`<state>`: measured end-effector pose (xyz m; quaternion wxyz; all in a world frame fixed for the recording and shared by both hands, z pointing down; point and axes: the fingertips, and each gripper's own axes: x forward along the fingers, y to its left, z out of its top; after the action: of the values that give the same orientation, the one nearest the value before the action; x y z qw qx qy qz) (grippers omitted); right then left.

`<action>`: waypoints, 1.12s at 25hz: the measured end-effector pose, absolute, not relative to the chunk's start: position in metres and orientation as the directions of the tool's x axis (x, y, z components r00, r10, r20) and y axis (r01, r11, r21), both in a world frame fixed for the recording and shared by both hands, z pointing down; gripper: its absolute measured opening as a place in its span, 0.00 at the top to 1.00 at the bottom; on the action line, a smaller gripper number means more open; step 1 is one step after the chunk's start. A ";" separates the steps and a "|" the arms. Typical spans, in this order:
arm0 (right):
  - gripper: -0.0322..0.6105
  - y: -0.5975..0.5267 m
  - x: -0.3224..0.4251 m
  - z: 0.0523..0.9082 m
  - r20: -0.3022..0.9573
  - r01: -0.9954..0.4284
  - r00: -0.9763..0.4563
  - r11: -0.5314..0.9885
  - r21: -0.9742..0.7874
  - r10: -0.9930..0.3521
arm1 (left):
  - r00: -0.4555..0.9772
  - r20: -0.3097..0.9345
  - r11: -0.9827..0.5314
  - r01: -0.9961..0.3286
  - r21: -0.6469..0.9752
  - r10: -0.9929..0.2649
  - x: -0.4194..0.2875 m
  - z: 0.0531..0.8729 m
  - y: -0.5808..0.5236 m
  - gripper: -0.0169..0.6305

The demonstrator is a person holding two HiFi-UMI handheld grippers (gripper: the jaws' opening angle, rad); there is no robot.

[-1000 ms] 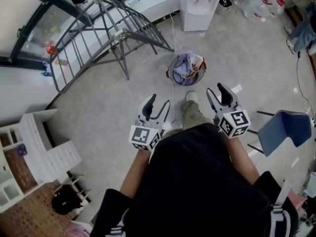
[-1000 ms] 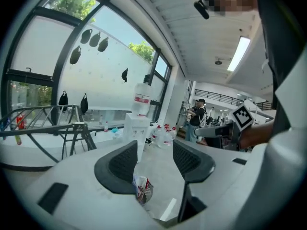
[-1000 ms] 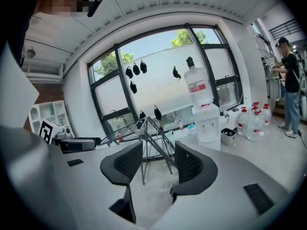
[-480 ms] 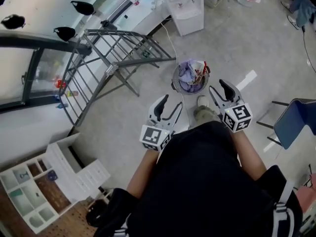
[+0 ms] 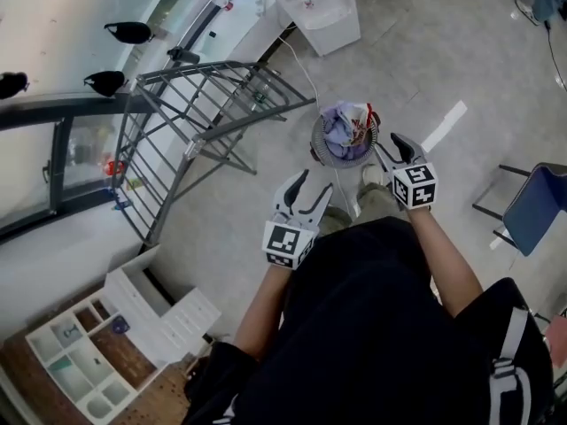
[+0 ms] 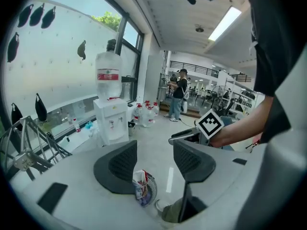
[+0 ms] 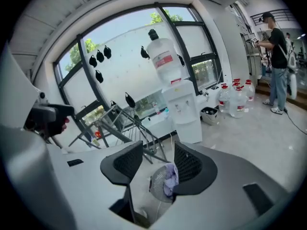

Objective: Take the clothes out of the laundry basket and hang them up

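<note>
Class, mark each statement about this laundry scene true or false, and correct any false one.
1. The laundry basket has clothes in it. True.
2. The left gripper is gripping a shirt. False: its jaws stand apart with nothing between them.
3. Clothes already hang on the drying rack. False: its bars are bare.
4. The right gripper is open and empty. True.
5. The blue chair stands off to the person's right. True.
</note>
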<state>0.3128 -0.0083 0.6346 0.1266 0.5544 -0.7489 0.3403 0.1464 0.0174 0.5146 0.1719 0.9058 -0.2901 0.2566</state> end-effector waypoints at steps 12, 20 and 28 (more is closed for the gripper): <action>0.67 -0.062 0.308 0.844 0.743 -0.958 -0.182 -0.055 -0.282 -0.644 | 0.774 0.597 -0.802 -0.486 0.348 -0.210 0.154 0.691 -0.077 0.64; 0.67 -0.048 0.294 0.969 0.834 -0.929 -0.065 -0.272 -0.252 -0.548 | 0.784 0.618 -0.822 -0.386 0.419 -0.053 0.177 0.810 -0.097 0.63; 0.67 -0.035 0.274 1.073 0.875 -0.898 -0.011 -0.379 -0.221 -0.484 | 0.759 0.647 -0.870 -0.268 0.413 0.073 0.179 0.901 -0.105 0.63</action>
<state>0.2742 -0.0349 1.0735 0.2115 0.6708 -0.5153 0.4896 0.1792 -0.1052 0.9009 0.2491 0.9041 -0.0539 0.3429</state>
